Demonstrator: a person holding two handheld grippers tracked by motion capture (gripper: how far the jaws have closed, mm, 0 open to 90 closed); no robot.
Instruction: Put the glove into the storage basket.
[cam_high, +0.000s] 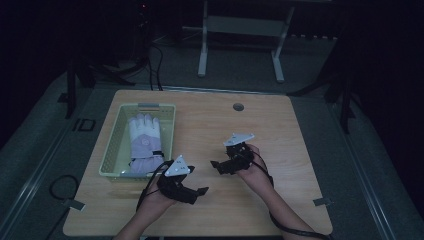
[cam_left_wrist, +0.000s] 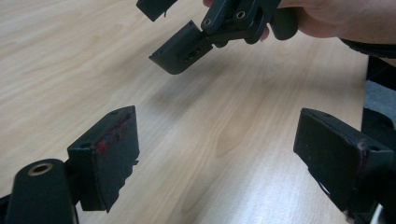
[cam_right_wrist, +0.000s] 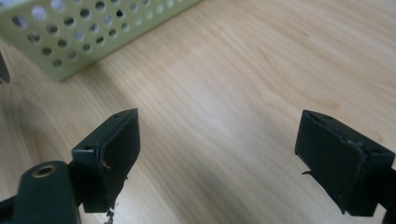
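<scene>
The glove (cam_high: 144, 141) is white and pale purple. It lies flat inside the green basket (cam_high: 111, 150), with its fingers pointing to the far end. Let us use the basket as our marker for every place.

The basket sits on the left part of the wooden table (cam_high: 280, 130). It has lots of little round holes in its walls, as the right gripper view shows (cam_right_wrist: 84, 35).

The left gripper (cam_high: 192, 191) is just beside the near right corner of the basket, over bare wood. Its jaws stand wide apart and hold nothing. In the left gripper view there is only table between them (cam_left_wrist: 217, 154).

The right gripper (cam_high: 220, 166) is farther to the right of the basket, also over bare wood. Its jaws are wide apart too, and empty (cam_right_wrist: 217, 154). The two grippers point toward each other, close but not touching.

The glove looks put away already, and both hands seem to be resting out in the open. If the glove is to be picked up next, here is how to do it well. Bring the left gripper over the basket wall, not through it. Come down onto the cuff, which is the end nearest the person. Pinch the soft cloth only, not the basket. Lift slowly so the glove does not catch on the rim. Keep the right gripper away so the two do not bump.
</scene>
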